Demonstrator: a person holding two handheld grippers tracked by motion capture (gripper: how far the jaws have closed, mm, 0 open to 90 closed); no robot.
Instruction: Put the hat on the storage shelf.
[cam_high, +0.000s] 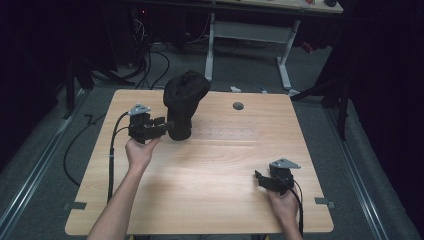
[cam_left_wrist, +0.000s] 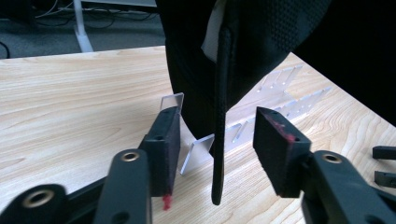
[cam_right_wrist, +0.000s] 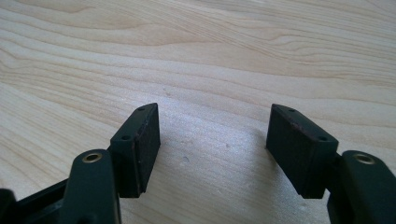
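Note:
A black cap (cam_high: 185, 95) stands draped over a clear acrylic stand (cam_left_wrist: 280, 88) near the far left of the wooden table (cam_high: 220, 165). My left gripper (cam_high: 164, 123) is held level right beside the cap's lower left side. In the left gripper view the cap's (cam_left_wrist: 261, 37) thin edge hangs down between my left gripper's (cam_left_wrist: 217, 135) jaws, and neither pad touches it, so this gripper is open. My right gripper (cam_high: 260, 178) rests near the table's front right, well away from the cap. Its jaws (cam_right_wrist: 212, 140) stand open over bare wood.
A round grey grommet (cam_high: 238, 106) sits in the tabletop at the back, right of the cap. Behind the table stands a desk with white legs (cam_high: 285, 55). Black cables (cam_high: 75, 145) trail over the floor on the left.

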